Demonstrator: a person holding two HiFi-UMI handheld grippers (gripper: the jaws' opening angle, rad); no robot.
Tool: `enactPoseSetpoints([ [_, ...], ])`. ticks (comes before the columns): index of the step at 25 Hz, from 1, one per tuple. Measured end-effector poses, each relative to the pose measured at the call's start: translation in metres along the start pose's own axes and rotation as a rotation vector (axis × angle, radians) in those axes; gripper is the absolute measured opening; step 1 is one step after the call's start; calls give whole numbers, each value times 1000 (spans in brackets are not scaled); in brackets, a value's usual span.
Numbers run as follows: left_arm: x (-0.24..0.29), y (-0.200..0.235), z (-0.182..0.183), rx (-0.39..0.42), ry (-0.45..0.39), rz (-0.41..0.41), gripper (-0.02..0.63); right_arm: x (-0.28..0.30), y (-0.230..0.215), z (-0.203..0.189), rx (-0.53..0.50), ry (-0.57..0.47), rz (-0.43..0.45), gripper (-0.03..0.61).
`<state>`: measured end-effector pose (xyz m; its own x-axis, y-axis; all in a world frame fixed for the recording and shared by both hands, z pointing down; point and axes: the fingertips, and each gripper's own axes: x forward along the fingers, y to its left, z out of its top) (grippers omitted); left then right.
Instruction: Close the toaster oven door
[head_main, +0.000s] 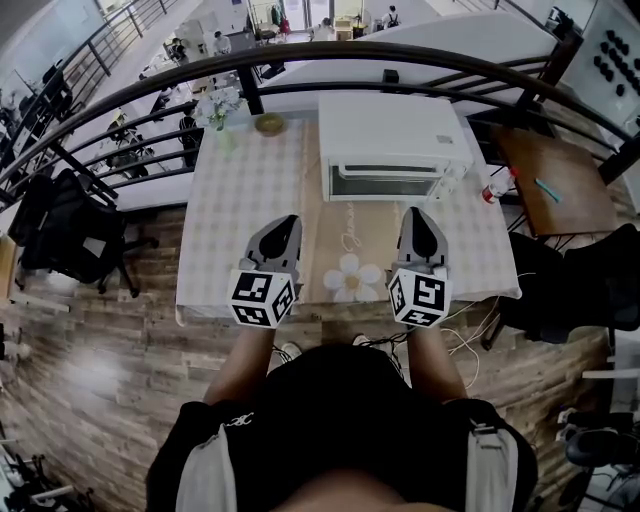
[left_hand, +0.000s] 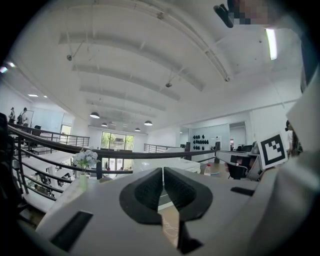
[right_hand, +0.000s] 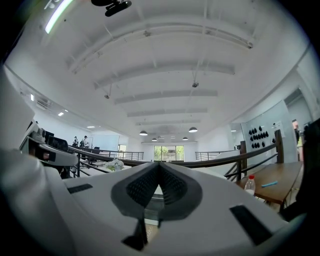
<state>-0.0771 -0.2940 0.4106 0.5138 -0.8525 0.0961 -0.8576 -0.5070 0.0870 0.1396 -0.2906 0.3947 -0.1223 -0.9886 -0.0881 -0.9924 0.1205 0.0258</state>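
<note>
Left gripper (head_main: 284, 224), right gripper (head_main: 416, 216): jaws together, empty, at table (head_main: 230, 200) near edge; toaster oven door (head_main: 385, 184) looks closed; task seemingly done.

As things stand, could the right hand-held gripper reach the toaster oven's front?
Probably yes: the right hand-held gripper, jaws shut and empty, points at the toaster oven, with only bare tablecloth between them.

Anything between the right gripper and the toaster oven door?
Nothing visible. Only bare tablecloth lies between the right gripper and the toaster oven door; the bottle stands off to the oven's right.
</note>
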Motion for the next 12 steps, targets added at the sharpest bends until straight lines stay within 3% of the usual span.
enactPoseSetpoints([
  [12,-4,5,3,-11,-12,15,20,5,6,2,-9,8,20,-8],
])
